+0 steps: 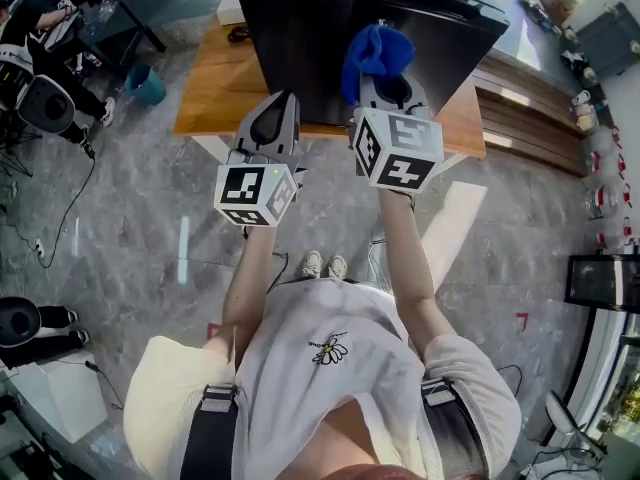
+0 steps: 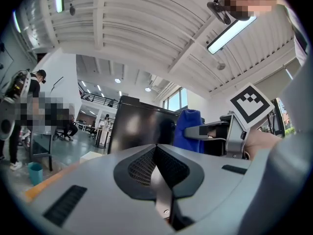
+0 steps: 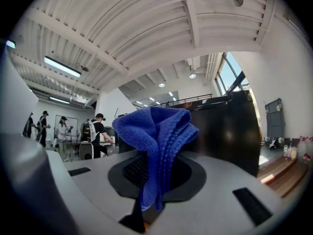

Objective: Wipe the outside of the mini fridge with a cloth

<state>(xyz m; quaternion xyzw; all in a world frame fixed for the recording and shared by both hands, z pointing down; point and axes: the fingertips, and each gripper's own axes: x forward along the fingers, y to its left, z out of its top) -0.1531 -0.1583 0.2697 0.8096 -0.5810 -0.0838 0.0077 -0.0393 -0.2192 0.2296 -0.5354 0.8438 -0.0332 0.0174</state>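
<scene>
Right tongs (image 1: 388,86) pinch the blue cloth (image 1: 375,53) bunched upward, ready to rub the black mini fridge (image 1: 330,18) just ahead on the counter (image 1: 215,88) — left tongs (image 1: 283,100) pressed together, empty, idle alongside.

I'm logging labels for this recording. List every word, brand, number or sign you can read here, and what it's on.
No text here can be read.
shirt: small print beside a bee emblem, too small to read.
marker cubes: black-and-white square patterns, no letters.
mini fridge, cloth: no print visible.
</scene>
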